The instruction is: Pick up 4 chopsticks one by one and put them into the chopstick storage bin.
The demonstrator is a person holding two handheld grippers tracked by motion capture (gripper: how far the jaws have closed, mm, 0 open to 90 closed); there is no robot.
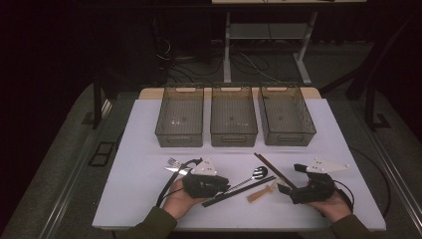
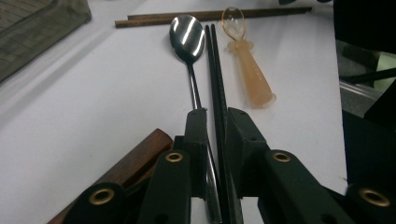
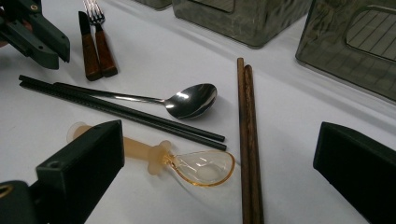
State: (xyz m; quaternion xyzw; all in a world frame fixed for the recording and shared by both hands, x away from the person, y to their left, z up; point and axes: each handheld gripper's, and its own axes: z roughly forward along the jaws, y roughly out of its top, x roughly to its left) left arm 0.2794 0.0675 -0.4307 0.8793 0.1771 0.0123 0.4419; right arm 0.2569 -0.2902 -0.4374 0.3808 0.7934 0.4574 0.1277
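Observation:
A pair of black chopsticks (image 1: 239, 190) (image 3: 140, 119) lies on the white table beside a steel spoon (image 1: 259, 173) (image 2: 187, 37). My left gripper (image 1: 226, 188) (image 2: 217, 116) hangs low over their near ends. Its jaws stand close together, and the black chopsticks (image 2: 215, 70) and the spoon's handle line up in the narrow gap. In the right gripper view white table separates that gripper (image 3: 56, 46) from the chopsticks. My right gripper (image 1: 291, 178) (image 3: 217, 144) stands wide open and empty, with an amber plastic spoon (image 3: 201, 168) (image 1: 261, 193) just ahead of it.
Brown wooden chopsticks (image 1: 273, 170) (image 3: 247, 140) lie right of the spoons. A fork and knife with wooden handles (image 1: 174, 163) (image 3: 95, 42) rest behind the left gripper. Three empty clear bins (image 1: 180, 117) (image 1: 234, 117) (image 1: 286, 114) line the table's far side.

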